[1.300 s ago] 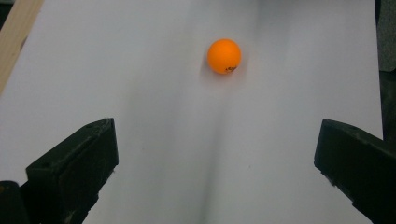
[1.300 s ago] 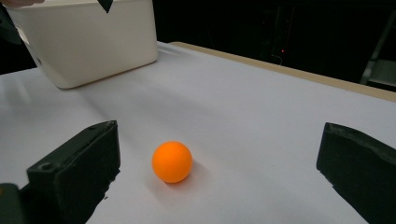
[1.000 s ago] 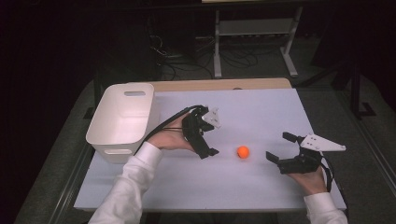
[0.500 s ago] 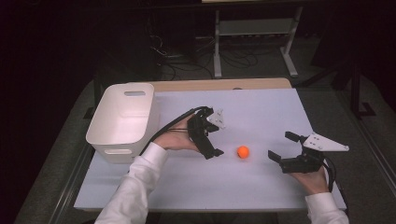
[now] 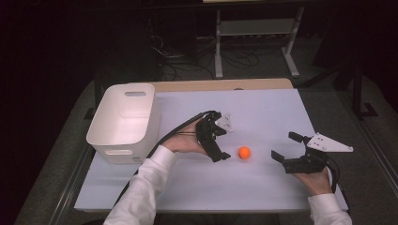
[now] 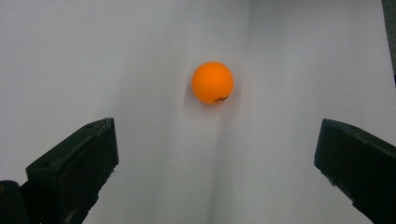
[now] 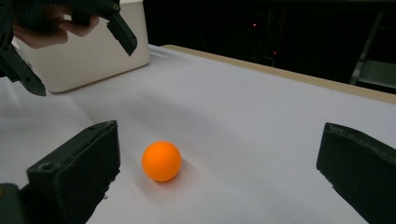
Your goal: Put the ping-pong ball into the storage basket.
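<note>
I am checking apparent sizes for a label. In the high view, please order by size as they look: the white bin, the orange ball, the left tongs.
1. White bin, clearly the largest.
2. Left tongs, open beside the ball.
3. Orange ball, the smallest.

All three sit at similar distance on the table, so the order looks reliable.

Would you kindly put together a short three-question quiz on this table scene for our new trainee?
1. True or false: the orange ball lies on the table, between the left gripper and the right gripper.
2. How do the left gripper's jaws stand? A) shut on the ball B) open, apart from the ball C) shut on nothing
3. Fill in: the white bin stands on the person's ____ side of the table.

Key: 1 true. 2 B. 3 left.
</note>
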The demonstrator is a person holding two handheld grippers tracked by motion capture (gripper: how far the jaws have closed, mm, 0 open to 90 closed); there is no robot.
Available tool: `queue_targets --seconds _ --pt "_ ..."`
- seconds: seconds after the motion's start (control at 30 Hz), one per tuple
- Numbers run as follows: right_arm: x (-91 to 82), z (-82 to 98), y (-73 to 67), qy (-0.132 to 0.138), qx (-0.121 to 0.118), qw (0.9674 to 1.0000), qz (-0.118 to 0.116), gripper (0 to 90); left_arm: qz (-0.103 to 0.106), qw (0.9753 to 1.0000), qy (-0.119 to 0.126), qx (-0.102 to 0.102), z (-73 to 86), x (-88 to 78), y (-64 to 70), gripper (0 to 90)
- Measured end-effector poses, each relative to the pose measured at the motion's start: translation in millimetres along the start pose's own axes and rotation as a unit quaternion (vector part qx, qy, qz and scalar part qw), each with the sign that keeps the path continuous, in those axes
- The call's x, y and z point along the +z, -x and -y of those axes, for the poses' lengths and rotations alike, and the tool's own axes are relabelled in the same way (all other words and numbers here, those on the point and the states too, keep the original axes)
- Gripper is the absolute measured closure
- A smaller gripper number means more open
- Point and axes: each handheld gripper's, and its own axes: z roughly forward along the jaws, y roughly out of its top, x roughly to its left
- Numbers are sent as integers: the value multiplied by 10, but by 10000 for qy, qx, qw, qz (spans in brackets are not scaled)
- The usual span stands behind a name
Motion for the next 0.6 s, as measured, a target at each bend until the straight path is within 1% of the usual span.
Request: queue_targets --seconds 0.4,0.6 --pt "0 3 8 -14 -3 10000 -11 0 62 10000 30 -14 -8 129 -11 0" --pt "1 3 2 -29 18 10000 -7 0 129 9999 69 -81 -10 256 -8 0"
